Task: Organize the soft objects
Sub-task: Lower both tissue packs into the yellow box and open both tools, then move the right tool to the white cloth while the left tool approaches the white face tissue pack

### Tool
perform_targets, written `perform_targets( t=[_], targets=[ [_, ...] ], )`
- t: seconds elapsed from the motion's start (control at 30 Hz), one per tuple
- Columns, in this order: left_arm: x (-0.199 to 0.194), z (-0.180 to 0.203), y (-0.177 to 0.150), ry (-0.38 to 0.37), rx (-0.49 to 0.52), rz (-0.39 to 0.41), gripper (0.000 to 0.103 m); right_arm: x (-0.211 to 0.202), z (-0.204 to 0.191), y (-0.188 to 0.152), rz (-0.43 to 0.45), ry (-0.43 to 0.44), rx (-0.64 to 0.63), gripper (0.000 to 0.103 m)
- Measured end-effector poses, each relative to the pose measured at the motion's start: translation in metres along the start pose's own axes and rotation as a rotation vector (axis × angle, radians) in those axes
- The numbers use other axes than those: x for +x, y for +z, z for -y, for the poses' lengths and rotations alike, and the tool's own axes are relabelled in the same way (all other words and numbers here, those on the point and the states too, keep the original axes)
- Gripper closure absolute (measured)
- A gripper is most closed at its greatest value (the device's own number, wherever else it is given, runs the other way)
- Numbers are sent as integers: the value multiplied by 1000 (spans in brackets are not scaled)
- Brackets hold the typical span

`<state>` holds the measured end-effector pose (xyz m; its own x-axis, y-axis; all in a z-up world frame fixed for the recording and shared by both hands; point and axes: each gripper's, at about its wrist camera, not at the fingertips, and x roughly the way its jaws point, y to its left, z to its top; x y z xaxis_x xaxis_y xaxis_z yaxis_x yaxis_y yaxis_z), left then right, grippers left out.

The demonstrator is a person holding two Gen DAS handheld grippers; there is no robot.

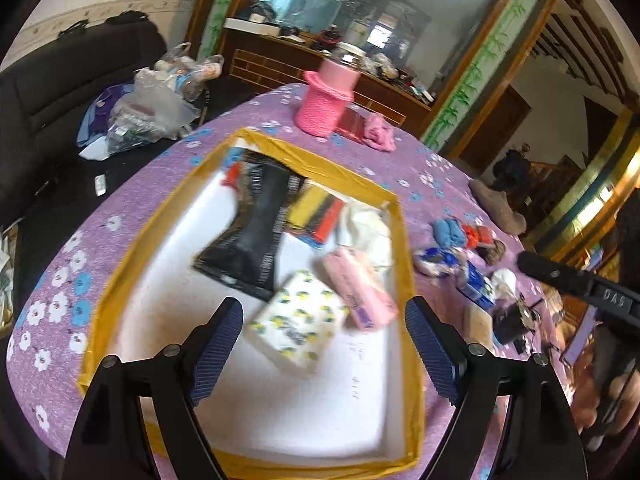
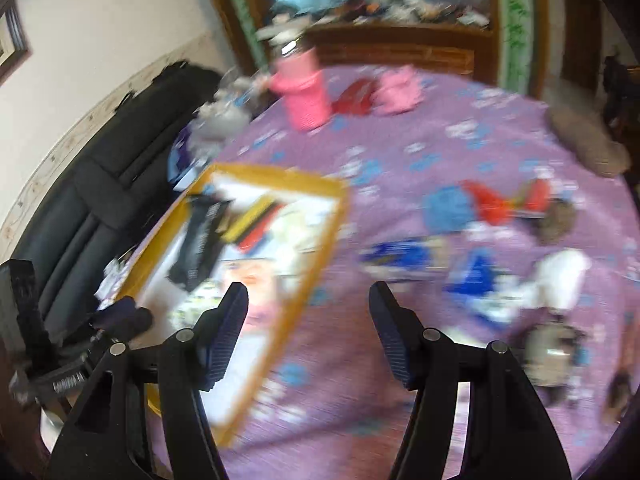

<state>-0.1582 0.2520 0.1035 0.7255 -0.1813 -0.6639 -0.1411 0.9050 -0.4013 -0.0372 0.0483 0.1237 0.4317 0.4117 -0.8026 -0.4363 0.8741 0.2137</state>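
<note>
A white tray with a yellow taped rim point(image 1: 120, 280) sits on a tabletop covered in purple flowered cloth point(image 1: 400, 152), already holding several soft things: a black packet point(image 1: 256, 224) lying across its middle, a yellow, red and black striped item point(image 1: 316, 210) beside it, a crumpled white bag point(image 1: 370, 232) against the far-right wall, a pink pack point(image 1: 360, 294) and a white tissue pack printed with yellow and green point(image 1: 298, 326) in the foreground. The left gripper point(image 1: 324, 344) hangs above the tray with its jaws spread wide and nothing between them; the tissue pack lies below the gap, untouched. The right gripper point(image 2: 308, 332), seen in a heavily blurred view, is over the tabletop at the tray's right edge, its jaws also parted and empty. More soft objects wait outside the tray on the cloth to its right: a blue cloth bundle point(image 1: 448, 232), red pieces point(image 1: 476, 236), blue and white packets point(image 1: 440, 260) and a white item point(image 1: 504, 280), all close together. At the far side of the tabletop stand a pink knitted holder point(image 1: 324, 100) with a jar in it and a pink cloth point(image 1: 380, 132); a brownish slipper-like thing point(image 1: 500, 208) lies near the right edge. A dark sofa point(image 1: 60, 92) carries plastic bags point(image 1: 152, 112) behind.
</note>
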Motion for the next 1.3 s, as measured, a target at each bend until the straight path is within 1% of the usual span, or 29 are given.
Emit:
perform_targets(
  t=[0.07,0.2,0.33,0.43,0.53,0.6,0.67,0.77,0.87,0.97,1.1,1.17,1.3],
  targets=[
    [5,17,-1,-21,30,-13,19,-23,32,-5,31,-54,43,41],
    [19,51,-6,-70,85,-54,18,-54,100,-18,61,-154,149,41],
    [41,91,-12,-96,163,-112,18,-65,152,-39,46,-176,256,41],
    [57,125,-16,-100,235,-152,18,-68,174,-52,47,-174,306,41],
    [78,156,-22,-86,321,-190,18,-68,191,-60,52,-158,344,41],
    [97,175,-26,-63,378,-211,18,-66,198,-62,52,-146,364,41],
    [119,188,-27,-34,408,-231,18,-64,204,-63,52,-135,378,41],
    [145,200,-27,-16,432,-248,20,-60,212,-64,45,-124,391,41],
    [165,206,-29,-24,425,-258,22,-55,220,-61,39,-122,405,41],
    [177,207,-31,-36,415,-263,31,-47,229,-52,20,-118,422,41],
    [188,207,-31,-54,409,-255,31,-30,242,-35,-23,-113,459,41],
    [196,207,-31,-65,399,-270,31,-18,249,-25,-56,-100,486,41],
    [201,209,-31,-68,413,-258,29,7,258,-11,-124,-85,532,42]
  ],
)
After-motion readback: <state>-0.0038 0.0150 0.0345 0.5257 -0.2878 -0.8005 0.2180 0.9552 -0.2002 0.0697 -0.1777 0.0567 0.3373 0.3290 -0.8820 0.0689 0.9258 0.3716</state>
